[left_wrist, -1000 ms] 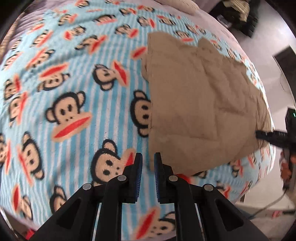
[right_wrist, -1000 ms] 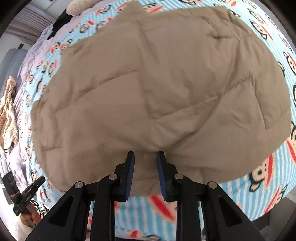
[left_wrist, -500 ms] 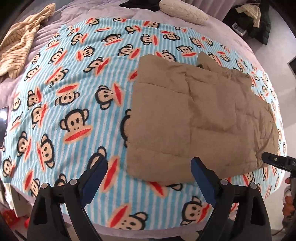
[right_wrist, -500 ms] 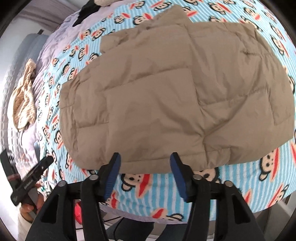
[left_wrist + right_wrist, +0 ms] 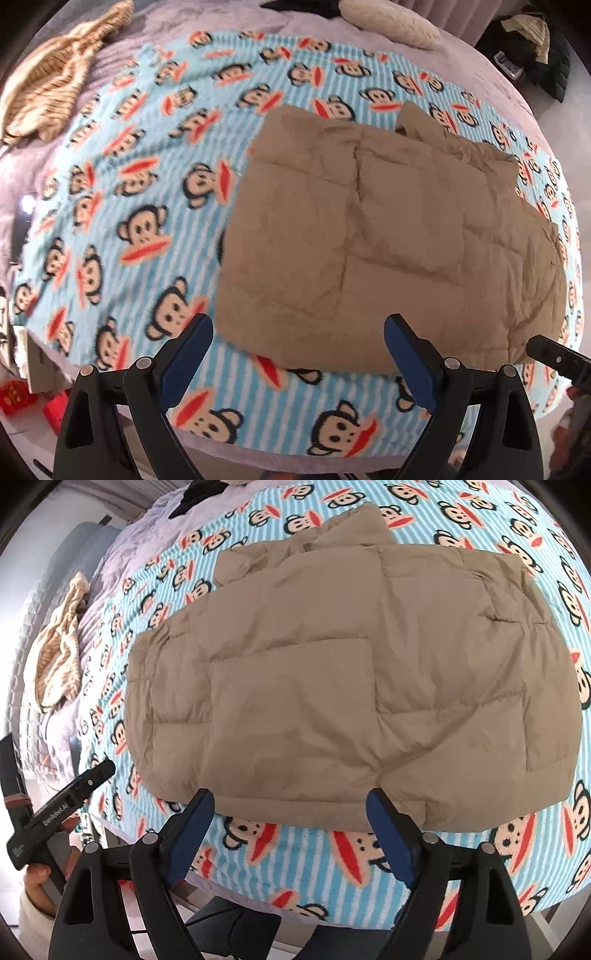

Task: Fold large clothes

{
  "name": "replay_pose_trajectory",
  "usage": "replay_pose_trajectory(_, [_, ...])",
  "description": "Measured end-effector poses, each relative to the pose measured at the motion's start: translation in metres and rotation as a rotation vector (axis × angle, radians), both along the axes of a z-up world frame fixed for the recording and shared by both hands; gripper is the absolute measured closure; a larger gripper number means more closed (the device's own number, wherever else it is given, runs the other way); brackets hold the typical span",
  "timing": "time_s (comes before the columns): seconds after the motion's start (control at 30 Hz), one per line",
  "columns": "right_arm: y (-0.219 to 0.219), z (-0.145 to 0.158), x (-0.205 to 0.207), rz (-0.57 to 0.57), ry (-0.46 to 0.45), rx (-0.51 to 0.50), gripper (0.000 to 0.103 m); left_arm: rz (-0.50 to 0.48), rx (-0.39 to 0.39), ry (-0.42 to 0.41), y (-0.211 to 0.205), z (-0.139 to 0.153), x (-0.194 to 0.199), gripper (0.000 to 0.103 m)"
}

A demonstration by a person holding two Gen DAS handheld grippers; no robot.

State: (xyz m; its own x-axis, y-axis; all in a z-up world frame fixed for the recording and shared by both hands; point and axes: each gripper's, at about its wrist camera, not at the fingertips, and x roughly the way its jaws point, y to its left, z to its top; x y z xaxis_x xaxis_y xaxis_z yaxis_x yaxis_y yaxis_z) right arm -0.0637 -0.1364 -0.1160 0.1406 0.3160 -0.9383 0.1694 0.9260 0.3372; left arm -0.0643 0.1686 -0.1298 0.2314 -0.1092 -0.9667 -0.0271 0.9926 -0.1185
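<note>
The tan puffer jacket point(image 5: 332, 686) lies folded flat on the monkey-print blanket point(image 5: 147, 206) — toward three o'clock in the left wrist view. Both the left gripper point(image 5: 297, 354) and right gripper point(image 5: 290, 827) hover off its near edge, jaws wide apart — holding nothing.

Bed point(image 5: 491, 74) in lavender cover, overlaid by monkey-print blanket point(image 5: 147, 177). Folded tan quilted jacket point(image 5: 369, 236) flat on blanket, just ahead of the tongs. Striped beige garment point(image 5: 55, 88) far left; cream pillow point(image 5: 391, 22) beyond.
</note>
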Motion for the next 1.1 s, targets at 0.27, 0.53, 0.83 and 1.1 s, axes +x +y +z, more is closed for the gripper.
replay_pose_trajectory(0.27, [0.034, 0.0, 0.015, -0.008, -0.006, -0.026, 0.0, -0.124, -0.023, 0.045, 0.012, -0.018, 0.029, 0.009])
replay_pose_trajectory(0.53, [0.052, -0.008, 0.037, -0.118, 0.027, 0.021, 0.0, -0.189, -0.057, 0.081, 0.028, -0.035, 0.053, 0.009])
replay_pose_trajectory(0.83, [0.064, -0.014, 0.047, -0.134, 0.045, 0.009, 0.0, -0.212, -0.176, 0.076, 0.056, -0.048, 0.072, 0.009])
replay_pose_trajectory(1.1, [0.06, -0.021, 0.042, -0.155, 0.066, 0.009, 0.0, -0.247, -0.334, 0.132, 0.071, -0.076, 0.089, 0.009])
